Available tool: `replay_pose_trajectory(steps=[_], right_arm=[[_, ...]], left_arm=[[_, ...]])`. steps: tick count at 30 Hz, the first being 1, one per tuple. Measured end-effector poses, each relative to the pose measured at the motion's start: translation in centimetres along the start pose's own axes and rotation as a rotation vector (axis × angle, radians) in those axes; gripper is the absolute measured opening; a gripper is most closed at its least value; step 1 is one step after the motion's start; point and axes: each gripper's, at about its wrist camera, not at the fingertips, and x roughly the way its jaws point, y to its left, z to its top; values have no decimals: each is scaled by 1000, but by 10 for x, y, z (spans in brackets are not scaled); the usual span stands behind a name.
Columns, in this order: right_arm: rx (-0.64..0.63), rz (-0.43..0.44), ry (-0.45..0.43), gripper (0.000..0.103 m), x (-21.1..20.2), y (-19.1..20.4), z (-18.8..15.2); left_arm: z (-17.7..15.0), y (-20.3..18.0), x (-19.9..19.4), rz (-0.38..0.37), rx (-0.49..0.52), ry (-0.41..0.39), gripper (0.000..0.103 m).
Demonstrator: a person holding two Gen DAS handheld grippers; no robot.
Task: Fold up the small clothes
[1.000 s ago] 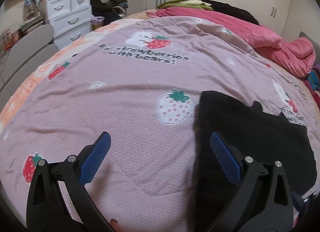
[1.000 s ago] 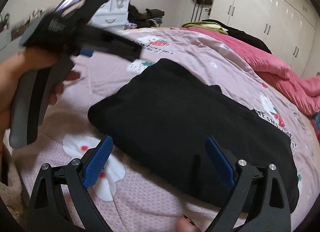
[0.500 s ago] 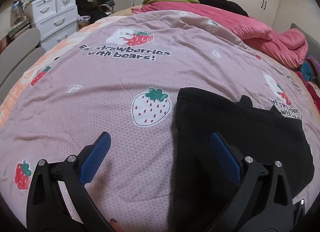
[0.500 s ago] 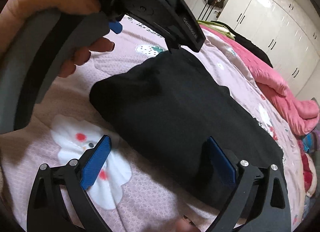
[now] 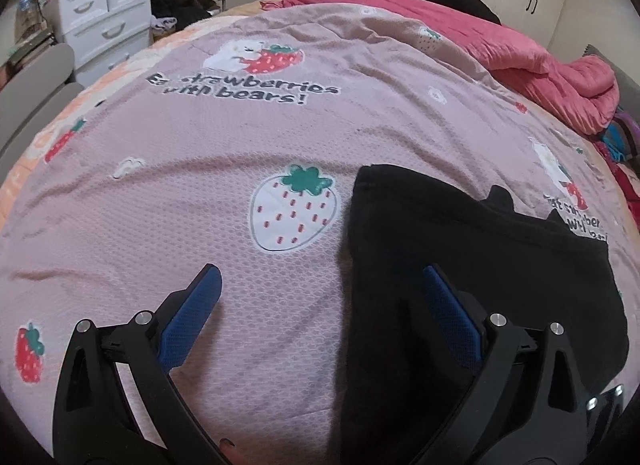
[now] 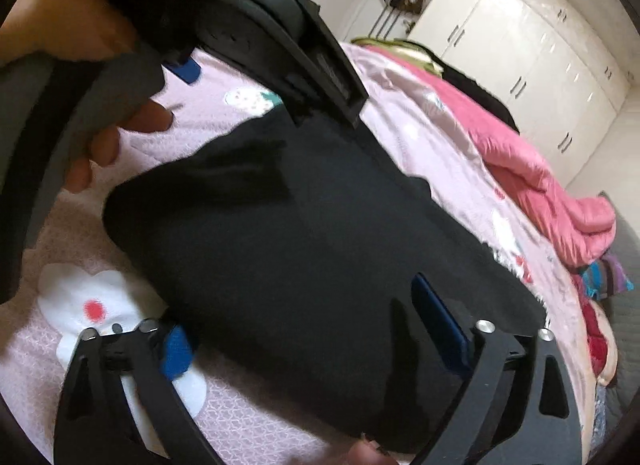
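Seen from the left wrist, the left gripper (image 5: 320,285) hangs spread wide above the bed (image 5: 200,193), its left pad over the pink strawberry-print cover and its right pad over the near left edge of the black garment (image 5: 460,249), pinching nothing; against half a second ago the garment sits a little larger and closer in this view, suggesting a slow approach to that edge rather than a grasp. Seen from the right wrist, the right gripper (image 6: 296,329) straddles the garment's (image 6: 312,249) near edge and its jaws are closing, the cloth between them though the pads do not yet visibly press it; a second ago they stood wider and the gripper sat farther back. That points to the first pick-up of a fold just beginning, with the garment lying flat near the bed's front edge, right of the big strawberry print. The person's hand (image 6: 92,77) and the body of the left gripper fill the upper left of this view, blurred, and hide the garment's far corner. Black on black makes seams, sleeves or waistband impossible to tell, and the right pad's contact is hard to judge.
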Motion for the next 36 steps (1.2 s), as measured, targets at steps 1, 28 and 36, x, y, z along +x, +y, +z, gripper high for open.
replay_pose_trajectory(steps=[1, 28, 36], right_arm=[[-7, -5, -15, 72, -2, 1, 0], [205, 9, -189, 17, -44, -45, -4], [250, -28, -234, 16, -64, -59, -15]], left_arm=[[0, -1, 1, -5, 2, 1, 93], [-9, -49, -6, -189, 58, -7, 18], [-11, -67, -35, -226, 80, -78, 14]])
